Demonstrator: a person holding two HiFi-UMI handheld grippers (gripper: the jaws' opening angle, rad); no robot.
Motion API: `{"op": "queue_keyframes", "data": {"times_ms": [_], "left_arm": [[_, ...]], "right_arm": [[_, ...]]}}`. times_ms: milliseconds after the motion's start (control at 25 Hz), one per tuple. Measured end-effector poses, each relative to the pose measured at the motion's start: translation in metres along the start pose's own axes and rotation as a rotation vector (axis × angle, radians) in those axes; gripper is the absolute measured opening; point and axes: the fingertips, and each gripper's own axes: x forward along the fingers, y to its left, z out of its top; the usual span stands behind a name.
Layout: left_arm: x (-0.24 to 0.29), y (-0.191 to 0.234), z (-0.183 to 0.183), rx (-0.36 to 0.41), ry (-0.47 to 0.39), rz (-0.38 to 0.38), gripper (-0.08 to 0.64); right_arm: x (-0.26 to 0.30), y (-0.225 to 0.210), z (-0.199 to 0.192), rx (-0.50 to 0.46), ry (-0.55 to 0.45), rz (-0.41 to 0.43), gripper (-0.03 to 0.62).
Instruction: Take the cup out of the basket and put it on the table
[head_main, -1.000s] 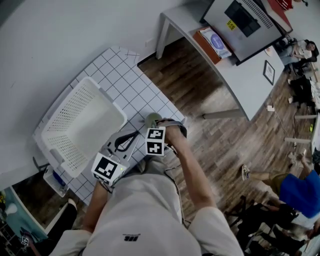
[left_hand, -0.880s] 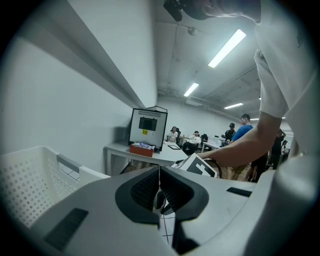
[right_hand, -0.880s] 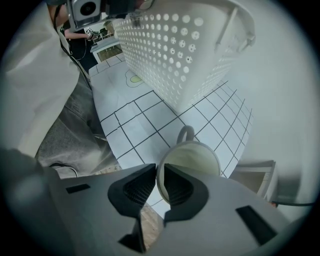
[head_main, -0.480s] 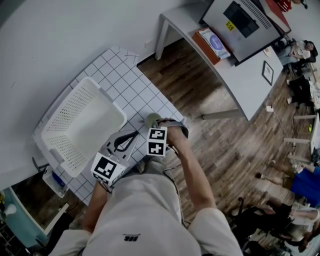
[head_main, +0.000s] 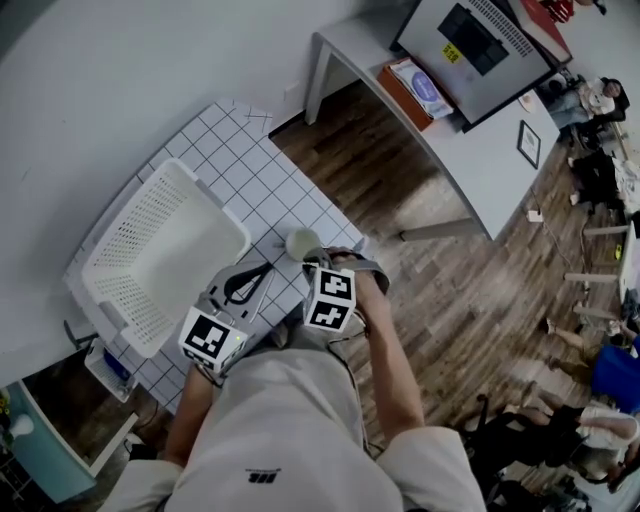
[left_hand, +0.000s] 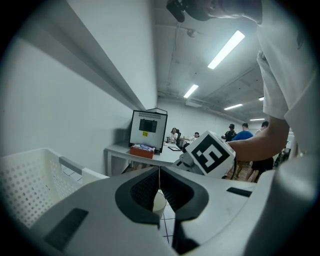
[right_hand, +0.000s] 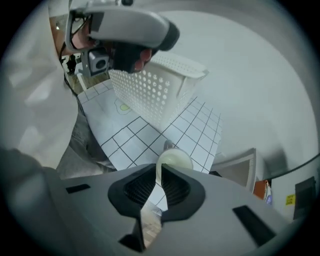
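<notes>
grey plastic jaws of the right gripper (right_hand: 159, 169) sit together with only a slit between the ribbed pads, and nothing is in it. the left gripper (left_hand: 159, 175), held close to the person's body, has its jaws pressed together and is empty too. just past the right tips, a touch to their right, the pale cup (right_hand: 175, 160) stands upright, mouth up, on the grid-lined table (head_main: 250, 160), outside the white basket (head_main: 120, 290) and a little apart from it. the right gripper is the nearer one; the left has the cup farther off beyond its tips. the placing looks done to me, so the next move is likely a straight pull back from the cup. farther off, a monitor (head_main: 480, 40) bears a yellow sticker (head_main: 449, 53), too small to read.
</notes>
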Motion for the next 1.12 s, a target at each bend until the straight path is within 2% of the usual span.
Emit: {"op": "queue_keyframes", "data": {"times_ms": [200, 320, 480, 600, 920, 1040, 1120], "left_arm": [[-0.002, -0.003, 0.003, 0.011, -0.005, -0.01, 0.015], [-0.003, -0.005, 0.004, 0.015, -0.008, -0.018, 0.015], [-0.006, -0.009, 0.01, 0.019, -0.022, -0.031, 0.015], [-0.009, -0.012, 0.02, 0.028, -0.044, -0.04, 0.015], [-0.025, -0.032, 0.053, 0.056, -0.16, -0.092, 0.015], [-0.033, -0.04, 0.06, 0.043, -0.209, -0.136, 0.015], [-0.037, -0.043, 0.061, 0.043, -0.209, -0.155, 0.015]], "right_arm": [[-0.031, -0.004, 0.008, 0.127, -0.133, -0.051, 0.035], [-0.049, -0.009, 0.013, 0.234, -0.238, -0.079, 0.035], [-0.084, -0.016, 0.027, 0.402, -0.461, -0.111, 0.026], [-0.115, -0.021, 0.039, 0.489, -0.634, -0.138, 0.017], [-0.194, -0.024, 0.054, 0.589, -1.034, -0.257, 0.015], [-0.207, -0.02, 0.055, 0.616, -1.087, -0.299, 0.015], [-0.21, -0.016, 0.054, 0.626, -1.092, -0.319, 0.015]]}}
